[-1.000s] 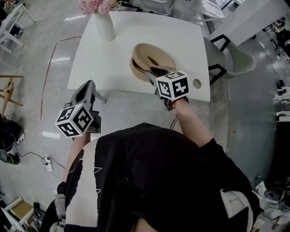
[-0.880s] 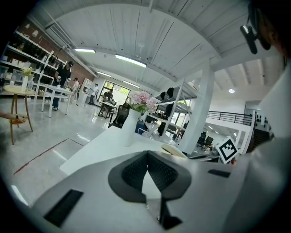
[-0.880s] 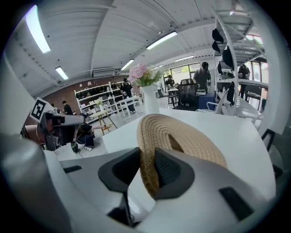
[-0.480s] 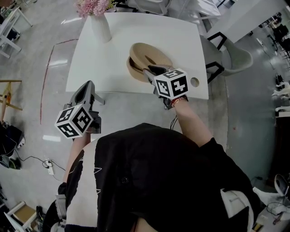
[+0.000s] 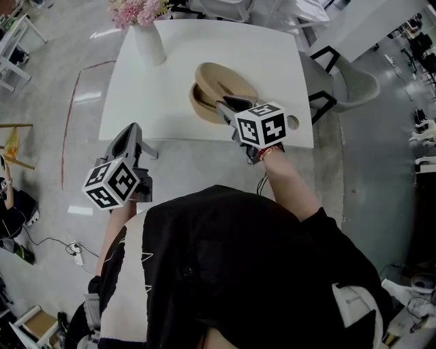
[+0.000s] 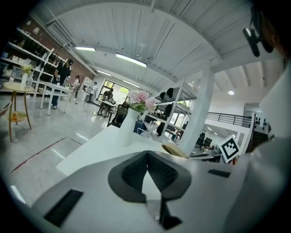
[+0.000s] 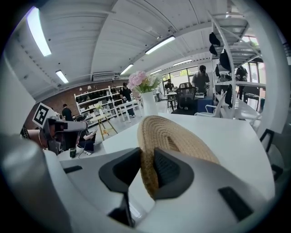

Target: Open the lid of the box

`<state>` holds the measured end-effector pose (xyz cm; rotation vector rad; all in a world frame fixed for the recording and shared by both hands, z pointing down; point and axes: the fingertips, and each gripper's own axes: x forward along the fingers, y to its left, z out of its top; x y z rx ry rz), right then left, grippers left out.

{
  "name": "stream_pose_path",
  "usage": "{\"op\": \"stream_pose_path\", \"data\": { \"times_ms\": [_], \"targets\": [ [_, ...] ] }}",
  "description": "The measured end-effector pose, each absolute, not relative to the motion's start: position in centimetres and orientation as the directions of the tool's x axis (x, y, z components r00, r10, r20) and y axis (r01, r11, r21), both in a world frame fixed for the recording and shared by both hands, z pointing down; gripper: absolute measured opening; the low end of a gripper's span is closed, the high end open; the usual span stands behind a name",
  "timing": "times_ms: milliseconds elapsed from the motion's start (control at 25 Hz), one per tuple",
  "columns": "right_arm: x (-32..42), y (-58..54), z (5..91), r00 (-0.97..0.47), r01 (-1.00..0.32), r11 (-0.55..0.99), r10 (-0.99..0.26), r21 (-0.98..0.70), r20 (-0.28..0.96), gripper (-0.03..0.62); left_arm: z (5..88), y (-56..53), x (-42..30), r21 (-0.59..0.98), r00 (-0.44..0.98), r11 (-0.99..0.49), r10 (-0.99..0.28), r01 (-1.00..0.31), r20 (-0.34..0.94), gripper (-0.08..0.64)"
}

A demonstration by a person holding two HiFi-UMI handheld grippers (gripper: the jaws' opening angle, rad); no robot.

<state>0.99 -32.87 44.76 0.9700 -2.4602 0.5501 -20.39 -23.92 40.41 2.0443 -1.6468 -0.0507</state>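
Lid (image 7: 182, 134), round coiled straw, pinched by right tongs (image 7: 146, 160) that just closed.

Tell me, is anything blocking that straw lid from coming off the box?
Nothing visible does. The right gripper's jaws have just been closing on the lid's rim, and the lid already tilts up off the box. The vase stands apart at the table's far corner.

White bench (image 5: 170, 88) on a glossy grey floor (image 5: 41, 157) — a white vase (image 5: 150, 44) of pink flowers (image 5: 136, 10) at its far left corner, a small round hole (image 5: 293, 123) near its near right corner. A grey chair (image 5: 355, 85) stands beside its right edge; a thin red line (image 5: 68, 116) curves on the floor to its left.
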Motion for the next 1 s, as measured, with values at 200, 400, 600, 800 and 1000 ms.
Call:
{"op": "stream_pose_path", "data": {
  "times_ms": [200,400,600,800,1000],
  "targets": [
    [1.0,-32.8,44.2,-0.673,-0.710,0.666,-0.546,-0.229,0.500,0.094,40.6,-23.8,-20.4,0.404,0.271,-0.141,-0.920,-0.904,0.284,0.011],
    [0.8,-32.6,43.6,-0.688,-0.703,0.667,-0.547,-0.247,0.477,0.087,40.4,-23.9,-20.3,0.400,0.270,-0.142,-0.920,-0.905,0.284,0.011],
    [0.9,-32.6,43.3,-0.691,-0.703,0.664,-0.552,-0.255,0.468,0.086,40.3,-23.9,-20.1,0.401,0.276,-0.148,-0.919,-0.904,0.282,0.011],
    [1.2,-32.9,42.7,-0.692,-0.711,0.643,-0.571,-0.283,0.441,0.084,40.4,-23.9,-20.0,0.403,0.281,-0.153,-0.917,-0.902,0.283,0.011],
    [1.8,-33.2,42.0,-0.692,-0.716,0.632,-0.590,-0.297,0.415,0.081,40.2,-24.1,-19.7,0.404,0.283,-0.154,-0.917,-0.902,0.282,0.011]
  ]
}}
